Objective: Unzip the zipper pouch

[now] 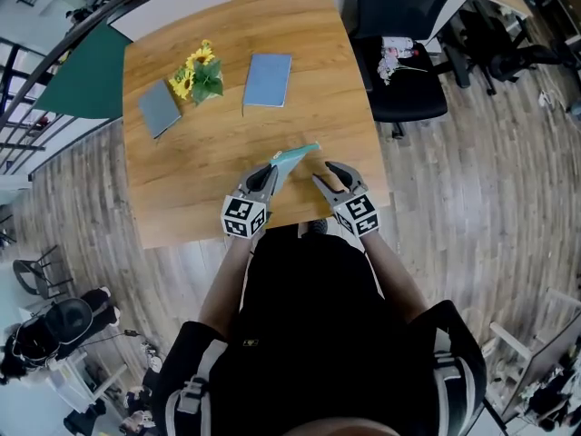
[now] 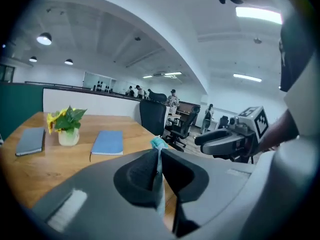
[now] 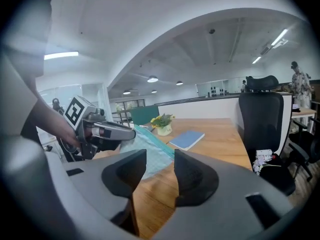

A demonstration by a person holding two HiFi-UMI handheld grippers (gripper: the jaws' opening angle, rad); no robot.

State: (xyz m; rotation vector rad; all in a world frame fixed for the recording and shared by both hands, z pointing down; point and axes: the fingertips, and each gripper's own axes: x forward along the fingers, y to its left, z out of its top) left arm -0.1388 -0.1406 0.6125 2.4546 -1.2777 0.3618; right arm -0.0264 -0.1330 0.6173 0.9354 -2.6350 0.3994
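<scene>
The teal zipper pouch [image 1: 296, 157] is lifted off the wooden table [image 1: 209, 162] near its front edge. My left gripper [image 1: 269, 174] is shut on its lower left edge. In the left gripper view the thin teal fabric [image 2: 158, 170] is pinched between the jaws and a corner [image 2: 159, 143] pokes out above them. My right gripper [image 1: 325, 173] stands open just right of the pouch, with nothing between its pads. In the right gripper view the pouch [image 3: 150, 151] shows beyond the open jaws, with the left gripper [image 3: 107, 132] holding it.
A vase of yellow flowers [image 1: 200, 73] stands at the back of the table, between a grey notebook [image 1: 160, 109] and a blue notebook [image 1: 269, 80]. A black office chair [image 1: 404, 53] stands off the table's right side. The table's front edge is right under the grippers.
</scene>
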